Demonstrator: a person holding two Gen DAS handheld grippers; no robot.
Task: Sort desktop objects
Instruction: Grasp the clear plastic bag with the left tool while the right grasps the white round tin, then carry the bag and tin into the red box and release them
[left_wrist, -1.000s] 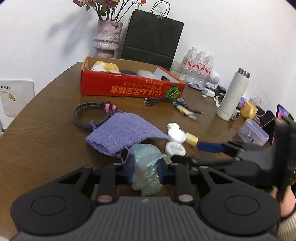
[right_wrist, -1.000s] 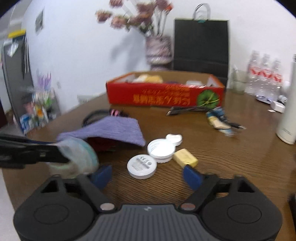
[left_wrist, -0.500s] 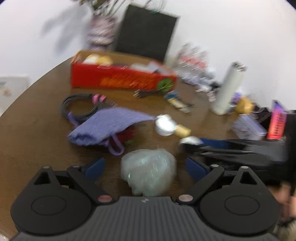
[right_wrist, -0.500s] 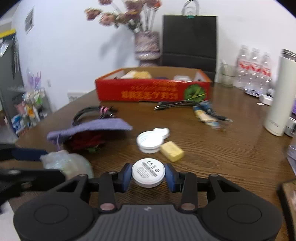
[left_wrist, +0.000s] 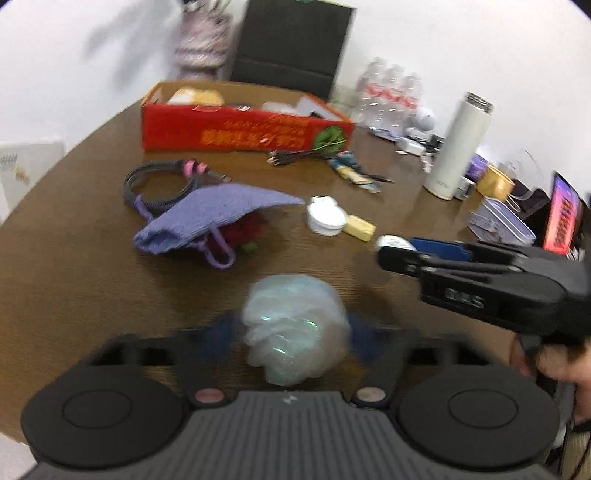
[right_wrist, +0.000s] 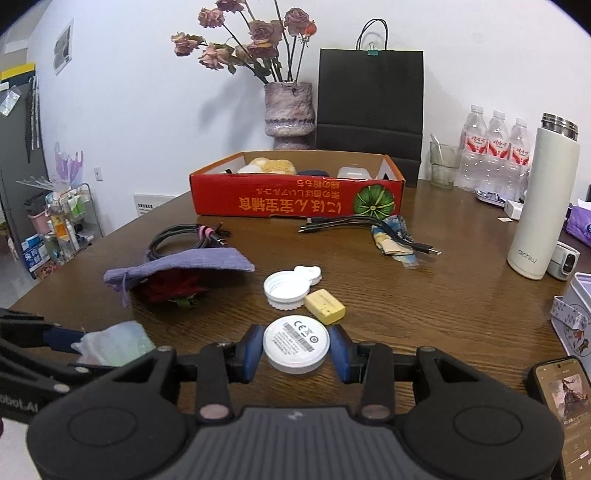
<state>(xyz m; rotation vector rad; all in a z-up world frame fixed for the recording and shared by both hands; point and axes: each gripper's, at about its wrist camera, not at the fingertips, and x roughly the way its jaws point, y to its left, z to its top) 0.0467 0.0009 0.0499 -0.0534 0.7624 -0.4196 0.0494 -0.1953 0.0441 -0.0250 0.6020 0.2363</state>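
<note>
A: While the right gripper (right_wrist: 296, 350) sat clamped on the white round disc (right_wrist: 296, 348), what did you make of the left gripper (left_wrist: 293, 334)?

B: Its jaws had just been closing around the crumpled plastic wrap (left_wrist: 294, 329). The left wrist view was blurred there, so I couldn't tell whether the pads were actually pressing on the wad or only standing beside it.

A: And the disc?

B: Pinched by its rim between the blue fingers (right_wrist: 251, 353), label side up, low over the wooden surface (right_wrist: 424, 295), near the yellow block (right_wrist: 324, 303) and the white screw cap (right_wrist: 284, 289).

A: Where did everything have to go?

B: I judged the red cardboard box (right_wrist: 295, 199) at the far side to be the bin; it already held a few things. That made for a long carry over clutter.

A: So what could have gone wrong?

B: The disc was smooth and thin, gripped only at its edge. Any tilt or jolt on the way could have let it squirt out and roll. The wrap was springy, so a loose pinch might have let it slip free. The two grippers were also close together, and crossing paths toward the box could have knocked them. A low sweep might have snagged the purple knitted pouch (right_wrist: 184, 266) or the coiled cable (right_wrist: 184, 238).
</note>
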